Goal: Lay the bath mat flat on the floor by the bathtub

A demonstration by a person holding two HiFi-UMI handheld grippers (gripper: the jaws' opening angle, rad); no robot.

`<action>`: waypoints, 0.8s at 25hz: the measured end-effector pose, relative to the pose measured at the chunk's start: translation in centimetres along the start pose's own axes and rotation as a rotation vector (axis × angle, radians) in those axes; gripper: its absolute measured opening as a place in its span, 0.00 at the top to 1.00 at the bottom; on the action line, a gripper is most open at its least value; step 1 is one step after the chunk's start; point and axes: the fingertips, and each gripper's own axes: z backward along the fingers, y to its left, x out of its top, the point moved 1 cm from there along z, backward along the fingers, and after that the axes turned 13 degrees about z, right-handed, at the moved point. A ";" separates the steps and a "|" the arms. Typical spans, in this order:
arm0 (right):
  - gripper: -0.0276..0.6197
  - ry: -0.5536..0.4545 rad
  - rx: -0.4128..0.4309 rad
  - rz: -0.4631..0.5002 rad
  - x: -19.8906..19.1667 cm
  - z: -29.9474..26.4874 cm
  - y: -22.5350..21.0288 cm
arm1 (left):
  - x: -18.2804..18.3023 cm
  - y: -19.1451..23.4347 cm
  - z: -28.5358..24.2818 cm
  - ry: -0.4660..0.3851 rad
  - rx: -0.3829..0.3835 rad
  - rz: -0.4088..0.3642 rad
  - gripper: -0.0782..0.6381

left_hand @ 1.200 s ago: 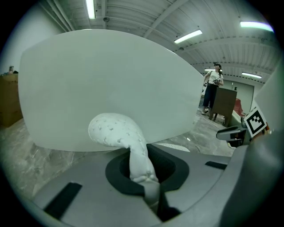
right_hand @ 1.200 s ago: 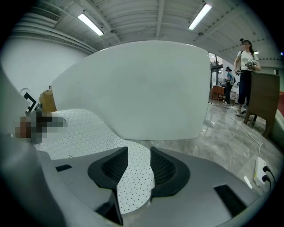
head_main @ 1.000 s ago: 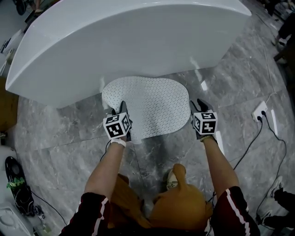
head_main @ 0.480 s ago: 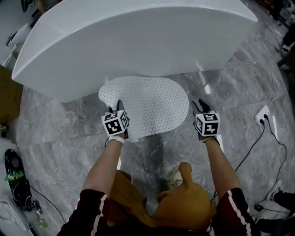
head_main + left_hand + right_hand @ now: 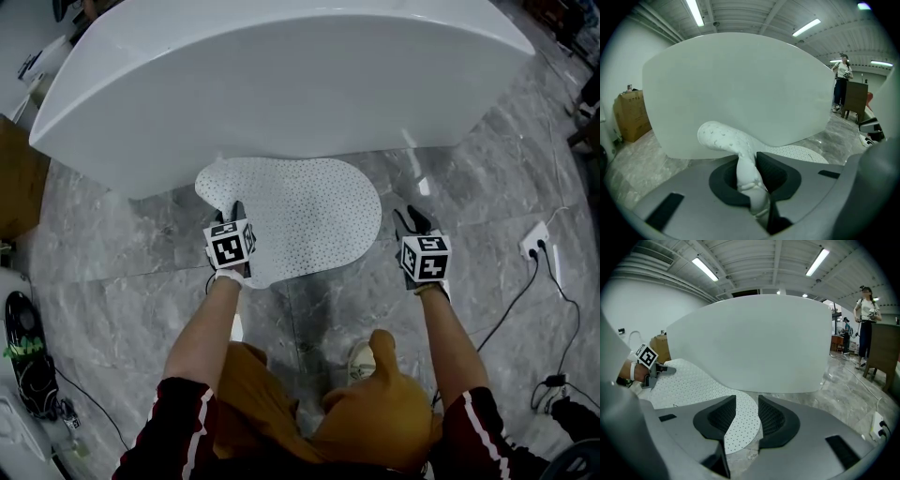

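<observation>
1. While the left gripper (image 5: 757, 180) keeps its jaws clamped on a bunched fold of the white perforated bath mat (image 5: 309, 211), the mat's near-left corner rises from the jaws and curls over toward the bathtub (image 5: 281, 84).
2. The right gripper (image 5: 746, 416) holds nothing. Its jaws stand apart with a moderate gap, and the mat's rounded right end lies flat on the floor (image 5: 141, 281) below that gap.
3. In the head view, the right gripper sits just beside the mat's right edge, and the left gripper sits over the mat's near-left edge.
4. The rest of the mat is spread on the grey marble floor, and its far edge reaches the foot of the white bathtub.
5. Farther out, a white power strip (image 5: 536, 239) with black cables lies on the floor to the right.
6. A cardboard box (image 5: 633, 115) stands left of the tub.
7. A person (image 5: 867, 324) stands beside a brown cabinet (image 5: 885, 350) in the background.
</observation>
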 end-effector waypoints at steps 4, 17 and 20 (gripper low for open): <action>0.69 0.002 0.003 -0.005 -0.3 0.2 0.2 | 1.0 2.1 0.0 -0.018 0.053 -0.043 0.75; 0.69 -0.021 0.022 0.025 1.6 1.2 2.7 | 2.7 8.8 4.1 -0.090 0.108 -0.030 0.78; 0.69 -0.033 0.025 0.040 2.5 1.5 3.5 | 3.0 9.5 5.1 -0.101 0.099 -0.024 0.78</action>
